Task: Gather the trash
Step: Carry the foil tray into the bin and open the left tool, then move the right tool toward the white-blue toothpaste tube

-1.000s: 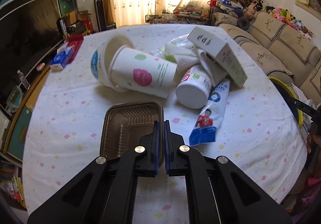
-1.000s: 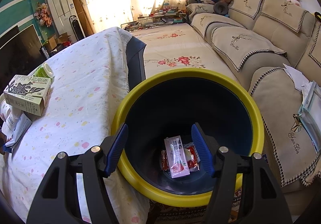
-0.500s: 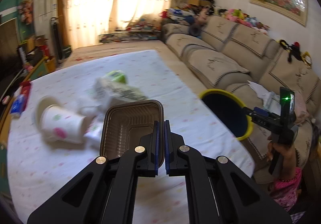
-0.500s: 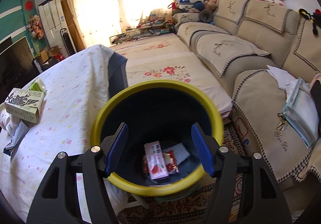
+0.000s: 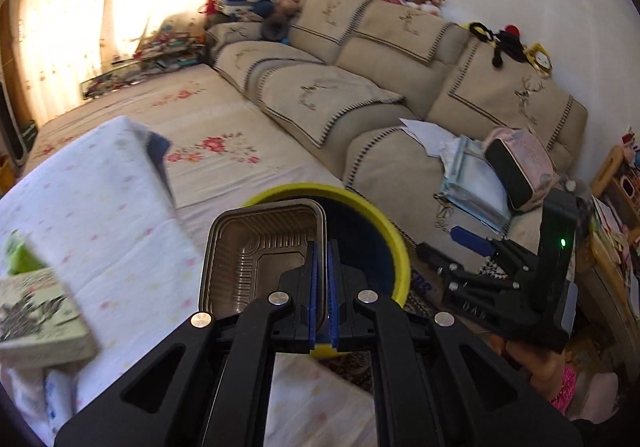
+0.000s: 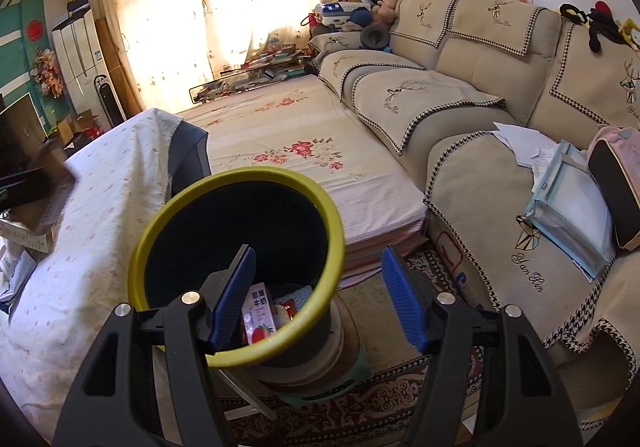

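The left gripper point(image 5: 322, 267) has its jaws pressed together on the right rim of a brown ribbed plastic food tray point(image 5: 260, 247), holding it in the air partly over the near-left edge of the yellow-rimmed dark trash bin point(image 5: 384, 231). To the left lies the spotted tablecloth point(image 5: 92, 207) with a printed carton point(image 5: 40, 319) at its near edge. The right gripper point(image 6: 316, 291) hangs empty with jaws spread, its left finger inside the bin point(image 6: 240, 183), where a pink milk packet point(image 6: 260, 311) lies at the bottom. A beige sofa point(image 6: 480, 87) stands far right.
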